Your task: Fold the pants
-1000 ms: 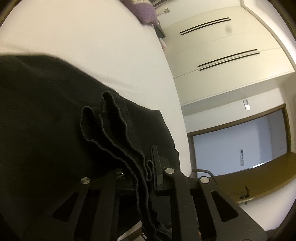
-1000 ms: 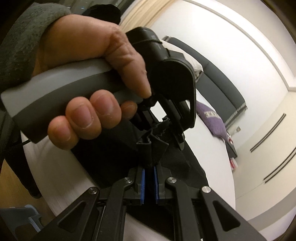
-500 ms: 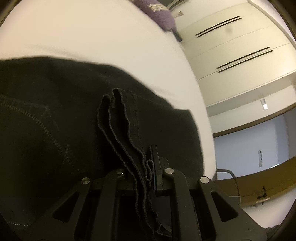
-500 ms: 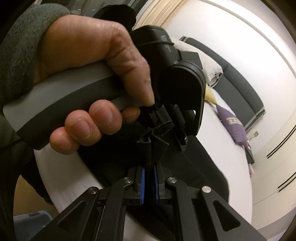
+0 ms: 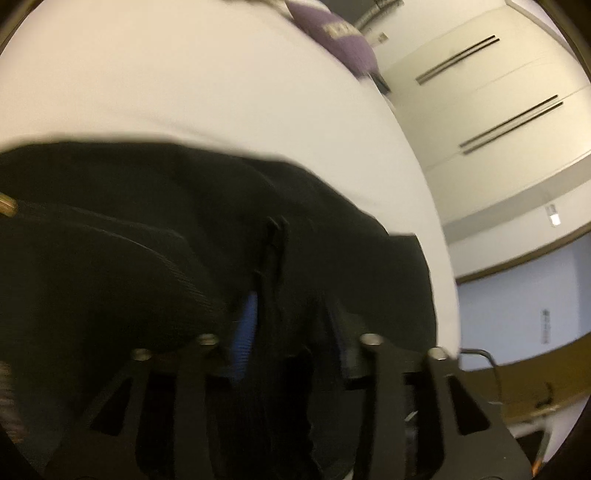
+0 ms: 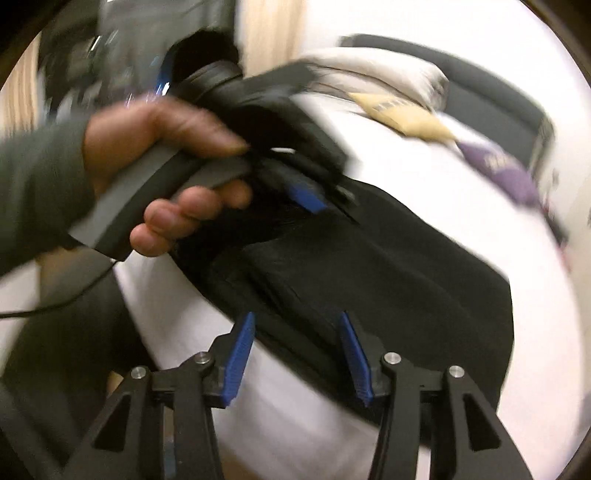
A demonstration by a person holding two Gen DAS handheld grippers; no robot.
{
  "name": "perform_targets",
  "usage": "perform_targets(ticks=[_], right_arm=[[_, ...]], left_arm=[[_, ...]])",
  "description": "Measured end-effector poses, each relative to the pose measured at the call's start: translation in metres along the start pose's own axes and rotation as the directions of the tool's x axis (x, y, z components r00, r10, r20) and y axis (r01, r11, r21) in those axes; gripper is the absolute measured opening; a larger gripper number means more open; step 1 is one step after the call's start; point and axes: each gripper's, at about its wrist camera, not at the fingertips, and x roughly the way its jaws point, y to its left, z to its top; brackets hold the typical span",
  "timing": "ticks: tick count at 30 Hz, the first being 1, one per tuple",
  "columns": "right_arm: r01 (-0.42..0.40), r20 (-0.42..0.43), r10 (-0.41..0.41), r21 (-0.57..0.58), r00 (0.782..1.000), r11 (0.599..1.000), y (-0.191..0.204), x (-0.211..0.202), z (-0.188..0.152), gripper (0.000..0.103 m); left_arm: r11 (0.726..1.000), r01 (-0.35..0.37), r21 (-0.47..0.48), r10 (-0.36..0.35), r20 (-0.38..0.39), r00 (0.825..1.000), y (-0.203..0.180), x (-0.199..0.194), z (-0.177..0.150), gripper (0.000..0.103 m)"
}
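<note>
Right hand-held gripper (image 6: pixel 297 354) spread over white bed (image 6: pixel 424 166).

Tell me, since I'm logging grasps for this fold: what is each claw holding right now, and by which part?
Nothing: the right claw is open above the black pants, and the left claw is open too, hem loose between its fingers.

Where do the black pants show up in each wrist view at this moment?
Left wrist: the black pants fill the lower left and centre, on the white bed.
Right wrist: they lie across the centre and right, just beyond the right gripper, whose jaws are apart.
Shared landmark: the purple pillow at the bed's far end.
</note>
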Motion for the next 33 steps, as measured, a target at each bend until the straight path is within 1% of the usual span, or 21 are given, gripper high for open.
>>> perform_targets(ticks=[3,5,7,10,11,12,13,14,15,16,17,18,20,22,23,25,27,29,30,32,33], right_arm=[[-0.046,0.037,0.040,0.165,0.999,0.985,-0.048,-0.024,0.008,0.051],[-0.103,0.092,0.078,0.319,0.993,0.942,-0.105,-0.035,0.020,0.051],[-0.181,0.123,0.141,0.438,0.982,0.881,-0.148,-0.032,0.027,0.051],[-0.288,0.139,0.254,0.535,0.957,0.794,-0.169,-0.005,0.034,0.051],[-0.296,0.137,0.267,0.576,0.954,0.762,-0.183,0.008,0.035,0.052],[-0.312,0.137,0.290,0.604,0.947,0.733,-0.194,0.020,0.032,0.051],[-0.346,0.135,0.342,0.636,0.930,0.690,-0.204,0.033,0.035,0.051],[-0.338,0.118,0.357,0.674,0.927,0.657,-0.212,0.050,0.032,0.051],[-0.303,0.090,0.340,0.695,0.936,0.652,-0.220,0.063,0.026,0.051],[-0.257,0.053,0.320,0.727,0.946,0.637,-0.234,0.080,0.017,0.046],[-0.256,0.059,0.325,0.751,0.944,0.609,-0.229,0.087,0.003,0.030],[-0.267,0.083,0.330,0.782,0.940,0.563,-0.241,0.092,-0.004,0.024],[-0.283,0.125,0.319,0.810,0.939,0.514,-0.253,0.086,-0.011,0.022],[-0.271,0.128,0.291,0.804,0.948,0.529,-0.249,0.067,-0.015,0.029],[-0.297,0.147,0.306,0.793,0.940,0.532,-0.243,0.053,-0.016,0.034],[-0.396,0.211,0.383,0.763,0.899,0.511,-0.228,0.032,-0.022,0.037],[-0.444,0.211,0.446,0.730,0.870,0.519,-0.206,0.022,-0.031,0.042],[-0.458,0.195,0.491,0.733,0.849,0.502,-0.179,0.026,-0.052,0.046],[-0.439,0.170,0.496,0.747,0.852,0.498,-0.173,0.030,-0.067,0.046],[-0.419,0.185,0.452,0.760,0.873,0.497,-0.173,0.030,-0.091,0.018],[-0.402,0.182,0.440,0.778,0.879,0.482,-0.177,0.028,-0.095,0.017]], left_arm=[[0.997,-0.071,0.007,0.071,0.084,0.994,0.002,-0.037,0.007,0.046],[0.999,-0.023,0.036,0.018,0.130,0.991,-0.014,-0.054,0.006,0.046],[0.996,0.032,0.083,-0.043,0.137,0.990,-0.036,-0.056,0.003,0.046],[0.979,0.115,0.166,-0.130,0.083,0.988,-0.072,-0.032,-0.012,0.046],[0.973,0.137,0.187,-0.148,0.042,0.988,-0.080,-0.015,-0.020,0.046],[0.973,0.129,0.193,-0.135,0.018,0.991,-0.083,-0.002,-0.026,0.046],[0.975,0.113,0.191,-0.113,-0.010,0.994,-0.082,0.012,-0.033,0.046],[0.978,0.103,0.183,-0.098,-0.039,0.994,-0.078,0.024,-0.040,0.046],[0.980,0.080,0.182,-0.071,-0.060,0.996,-0.071,0.033,-0.048,0.046],[0.980,0.051,0.194,-0.039,-0.064,0.997,-0.067,0.039,-0.054,0.045],[0.977,0.046,0.207,-0.035,-0.057,0.998,-0.065,0.040,-0.058,0.045],[0.974,0.057,0.217,-0.049,-0.043,0.998,-0.062,0.037,-0.061,0.045],[0.977,0.067,0.203,-0.062,-0.030,0.998,-0.056,0.029,-0.063,0.045],[0.977,0.072,0.202,-0.071,-0.010,0.997,-0.058,0.018,-0.065,0.045],[0.971,0.094,0.220,-0.098,0.004,0.995,-0.063,0.013,-0.067,0.045],[0.955,0.153,0.255,-0.162,0.014,0.987,-0.071,0.005,-0.076,0.046],[0.949,0.136,0.283,-0.142,0.002,0.990,-0.075,0.010,-0.085,0.046],[0.962,0.102,0.253,-0.100,-0.019,0.995,-0.063,0.029,-0.091,0.045],[0.967,0.111,0.228,-0.113,-0.008,0.994,-0.058,0.033,-0.092,0.045],[0.971,0.120,0.207,-0.124,0.008,0.992,-0.050,0.026,-0.092,0.045],[0.972,0.116,0.205,-0.120,0.009,0.993,-0.049,0.024,-0.092,0.045]])
